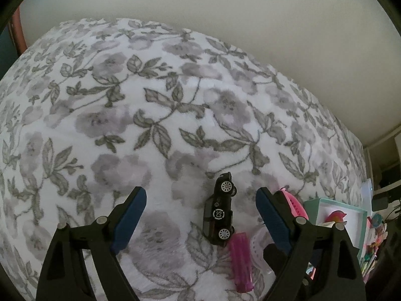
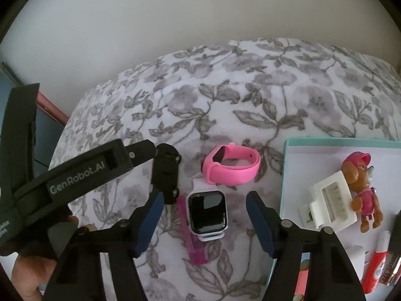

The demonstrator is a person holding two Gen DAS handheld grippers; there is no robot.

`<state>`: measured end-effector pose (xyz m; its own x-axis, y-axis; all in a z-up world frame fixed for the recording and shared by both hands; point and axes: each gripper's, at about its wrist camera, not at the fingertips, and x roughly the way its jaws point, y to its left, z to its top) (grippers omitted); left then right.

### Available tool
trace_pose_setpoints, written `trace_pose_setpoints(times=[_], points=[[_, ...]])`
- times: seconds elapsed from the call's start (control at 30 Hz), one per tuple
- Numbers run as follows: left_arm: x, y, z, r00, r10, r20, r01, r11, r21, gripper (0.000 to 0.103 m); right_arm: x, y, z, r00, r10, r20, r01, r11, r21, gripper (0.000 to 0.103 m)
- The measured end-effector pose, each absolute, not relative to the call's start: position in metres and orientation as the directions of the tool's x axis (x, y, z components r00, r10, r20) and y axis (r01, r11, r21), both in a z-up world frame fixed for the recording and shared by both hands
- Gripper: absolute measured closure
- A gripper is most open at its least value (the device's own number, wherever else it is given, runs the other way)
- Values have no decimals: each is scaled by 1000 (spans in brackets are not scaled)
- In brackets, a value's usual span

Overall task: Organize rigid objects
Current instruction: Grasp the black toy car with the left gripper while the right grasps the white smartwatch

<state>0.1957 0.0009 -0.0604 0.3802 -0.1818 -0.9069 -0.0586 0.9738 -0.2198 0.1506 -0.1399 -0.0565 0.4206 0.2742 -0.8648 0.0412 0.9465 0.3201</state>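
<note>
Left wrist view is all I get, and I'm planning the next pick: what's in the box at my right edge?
Observer: The box holds a toy pup figure and a white clip.
Operator: And the white thing half hidden behind my right finger?
Observer: A watch, dark screen up, lying on the bedspread.
Operator: Is the other hand-held gripper on it?
Observer: The right hand-held gripper is open astride the watch, pads not touching it.
</note>
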Motion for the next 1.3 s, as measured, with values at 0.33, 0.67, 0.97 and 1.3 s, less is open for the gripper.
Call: trace_pose_setpoints(times=[0.33,0.67,0.97,1.3], points=[[199,-9,-72,344,-205,-916,-45,971,-234,26,154,-145,-64,400,304,-864,63,932,357,59],[199,-14,-83,307,-237,-922,-35,965,-259,45,153,-145,-64,392,310,-866,60,931,360,66],[199,-17,-85,290,-241,-926,-21,966,-258,73,153,-145,-64,386,312,-868,61,930,362,66],[195,-9,-75,314,-240,-919,-34,964,-263,74,150,-144,-63,381,314,-870,53,932,359,66]])
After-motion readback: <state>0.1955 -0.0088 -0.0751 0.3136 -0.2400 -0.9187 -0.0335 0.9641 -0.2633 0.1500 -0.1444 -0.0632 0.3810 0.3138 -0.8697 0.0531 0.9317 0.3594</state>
